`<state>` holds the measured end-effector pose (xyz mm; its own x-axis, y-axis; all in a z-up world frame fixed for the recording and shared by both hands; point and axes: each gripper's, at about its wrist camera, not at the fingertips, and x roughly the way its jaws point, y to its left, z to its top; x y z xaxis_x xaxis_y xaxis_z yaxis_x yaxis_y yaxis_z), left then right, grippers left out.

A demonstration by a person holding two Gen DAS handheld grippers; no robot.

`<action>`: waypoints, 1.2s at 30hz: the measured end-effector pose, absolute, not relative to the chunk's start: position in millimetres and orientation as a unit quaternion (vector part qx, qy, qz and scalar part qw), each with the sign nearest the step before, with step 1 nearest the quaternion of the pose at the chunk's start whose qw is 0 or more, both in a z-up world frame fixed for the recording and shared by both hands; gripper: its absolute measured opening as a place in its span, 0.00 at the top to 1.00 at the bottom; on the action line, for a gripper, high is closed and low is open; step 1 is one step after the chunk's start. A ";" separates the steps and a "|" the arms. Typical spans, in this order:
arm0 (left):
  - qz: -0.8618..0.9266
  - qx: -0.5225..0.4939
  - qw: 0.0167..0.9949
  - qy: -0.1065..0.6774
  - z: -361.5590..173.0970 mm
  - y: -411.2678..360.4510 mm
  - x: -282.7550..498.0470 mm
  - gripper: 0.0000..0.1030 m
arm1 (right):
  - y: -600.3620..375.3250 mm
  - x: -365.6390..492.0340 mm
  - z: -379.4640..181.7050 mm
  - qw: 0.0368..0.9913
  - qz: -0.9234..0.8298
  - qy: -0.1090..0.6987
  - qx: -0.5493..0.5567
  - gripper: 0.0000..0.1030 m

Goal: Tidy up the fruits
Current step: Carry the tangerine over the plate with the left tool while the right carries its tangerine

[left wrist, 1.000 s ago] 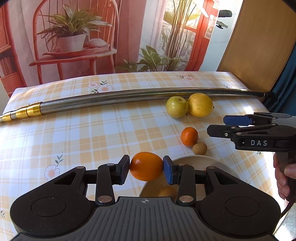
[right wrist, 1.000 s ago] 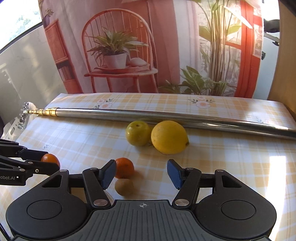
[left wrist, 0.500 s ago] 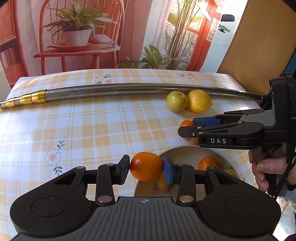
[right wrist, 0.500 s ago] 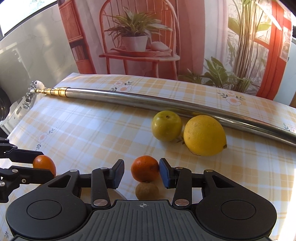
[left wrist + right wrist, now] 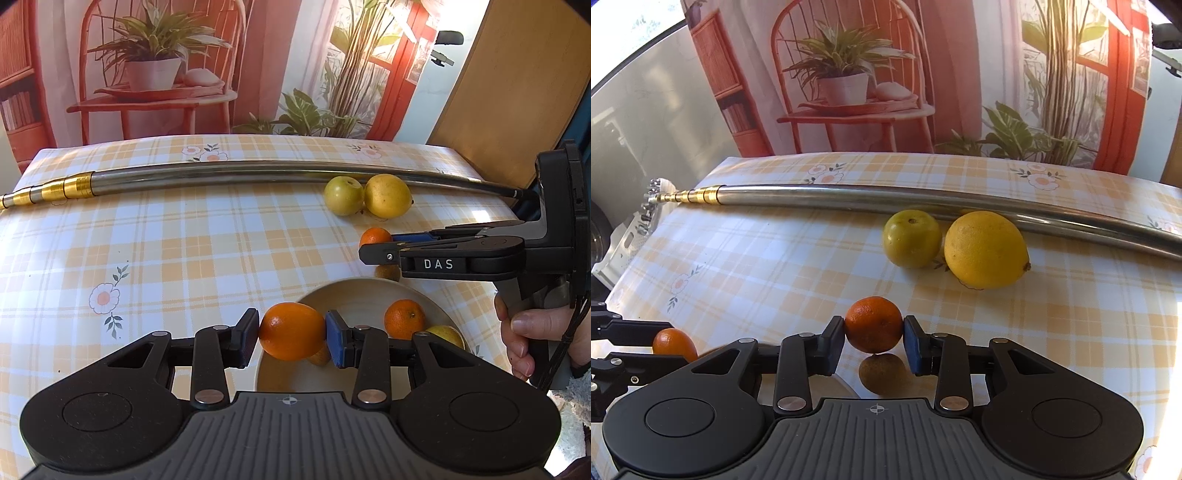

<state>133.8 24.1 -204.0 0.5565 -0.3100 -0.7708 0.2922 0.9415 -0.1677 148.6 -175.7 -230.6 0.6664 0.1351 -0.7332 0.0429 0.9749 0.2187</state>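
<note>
My left gripper (image 5: 291,332) is shut on a large orange (image 5: 290,330), held over the left rim of a pale wooden bowl (image 5: 354,286). Inside the bowl lie a mandarin (image 5: 404,319), a yellow fruit (image 5: 447,334) and a small fruit partly hidden under the held orange. My right gripper (image 5: 873,330) has its pads against both sides of a small mandarin (image 5: 873,324) just beyond the bowl. A brown kiwi-like fruit (image 5: 881,373) lies directly under that mandarin. Farther back, a green apple (image 5: 911,238) and a lemon (image 5: 985,249) touch each other.
A long steel pole with a brass end (image 5: 923,203) lies across the back of the checked tablecloth (image 5: 184,251), right behind the apple and lemon. A person's hand (image 5: 524,332) grips the right tool's handle at the table's right edge. A backdrop hangs behind the table.
My right gripper moved forward and narrowed from open onto the small mandarin. The left gripper kept the orange and more of the bowl has come into its view.
</note>
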 end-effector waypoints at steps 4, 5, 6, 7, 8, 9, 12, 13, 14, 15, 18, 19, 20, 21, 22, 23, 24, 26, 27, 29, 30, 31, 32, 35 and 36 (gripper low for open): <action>-0.171 -0.012 0.884 0.435 -201.4 23.2 127.1 0.60 | -175.6 133.9 -219.9 0.912 0.027 0.392 0.119 0.69; -0.172 -0.012 0.884 0.434 -201.1 23.1 125.4 0.60 | -175.6 129.5 -217.3 0.913 0.027 0.388 0.120 0.69; -0.172 -0.013 0.885 0.433 -200.8 23.0 123.4 0.60 | -174.8 124.8 -214.1 0.915 0.027 0.384 0.120 0.69; -0.172 -0.012 0.885 0.433 -200.5 22.9 121.3 0.60 | -174.3 121.0 -212.6 0.916 0.027 0.382 0.121 0.69; -0.172 -0.012 0.885 0.432 -200.5 22.8 119.2 0.60 | -173.3 116.4 -210.7 0.917 0.026 0.379 0.121 0.69; -0.172 -0.011 0.885 0.432 -200.4 22.7 117.2 0.60 | -171.4 110.9 -208.9 0.919 0.024 0.376 0.119 0.69; -0.172 -0.014 0.885 0.433 -201.4 23.0 111.4 0.60 | -166.1 94.9 -206.6 0.922 0.021 0.368 0.118 0.69; -0.172 -0.014 0.884 0.434 -202.0 22.9 109.4 0.60 | -164.7 90.6 -206.5 0.923 0.021 0.367 0.118 0.69; -0.172 -0.013 0.884 0.434 -202.6 22.7 107.4 0.60 | -162.9 84.9 -206.9 0.923 0.020 0.366 0.119 0.69; -0.172 -0.011 0.884 0.434 -203.2 22.4 105.0 0.60 | -161.8 80.0 -207.0 0.923 0.019 0.365 0.120 0.70; -0.174 -0.007 0.883 0.435 -205.4 21.3 100.2 0.60 | -159.8 68.4 -207.6 0.923 0.018 0.364 0.124 0.69; -0.174 -0.006 0.883 0.436 -206.1 21.1 99.4 0.60 | -159.3 66.1 -207.8 0.923 0.017 0.365 0.124 0.69; -0.174 -0.005 0.883 0.436 -206.7 20.5 99.1 0.60 | -158.9 64.3 -208.0 0.922 0.017 0.366 0.124 0.69; -0.174 -0.003 0.883 0.436 -207.1 20.1 99.0 0.60 | -158.8 62.3 -208.6 0.922 0.016 0.367 0.124 0.69; -0.174 -0.002 0.883 0.436 -207.1 19.6 98.8 0.60 | -158.8 61.7 -208.5 0.922 0.015 0.368 0.124 0.69; -0.174 -0.001 0.883 0.436 -207.0 19.2 98.9 0.60 | -158.6 61.0 -208.4 0.921 0.015 0.368 0.123 0.69; -0.174 0.000 0.883 0.436 -207.2 18.8 99.2 0.60 | -157.6 60.1 -207.9 0.922 0.015 0.368 0.123 0.69; -0.174 0.003 0.883 0.435 -207.5 17.2 100.4 0.60 | -156.6 59.6 -206.4 0.923 0.016 0.366 0.121 0.69; -0.175 0.004 0.883 0.434 -207.6 16.7 101.0 0.60 | -156.4 60.0 -205.6 0.923 0.017 0.365 0.119 0.69; -0.177 0.008 0.883 0.434 -208.1 14.9 102.1 0.60 | -155.2 61.0 -204.6 0.923 0.020 0.365 0.116 0.69; -0.177 0.011 0.883 0.434 -208.8 13.9 101.9 0.60 | -154.2 62.1 -204.7 0.923 0.022 0.366 0.115 0.69; -0.177 0.013 0.883 0.435 -209.5 13.0 102.6 0.60 | -153.6 62.7 -204.8 0.923 0.023 0.367 0.114 0.69; -0.177 0.016 0.883 0.435 -210.3 12.1 103.4 0.60 | -153.2 63.3 -205.1 0.923 0.024 0.368 0.113 0.69; -0.177 0.024 0.882 0.436 -212.3 9.5 105.2 0.60 | -152.9 65.1 -206.1 0.922 0.028 0.370 0.110 0.69; -0.178 0.026 0.881 0.437 -212.8 8.6 105.8 0.60 | -152.1 66.1 -206.3 0.922 0.029 0.371 0.110 0.69</action>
<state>105.8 8.6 -212.8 0.5552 -0.2912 -0.7791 0.3367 0.9352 -0.1097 66.1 -152.1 -206.3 0.7231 0.1340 -0.6777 0.0285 0.9744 0.2231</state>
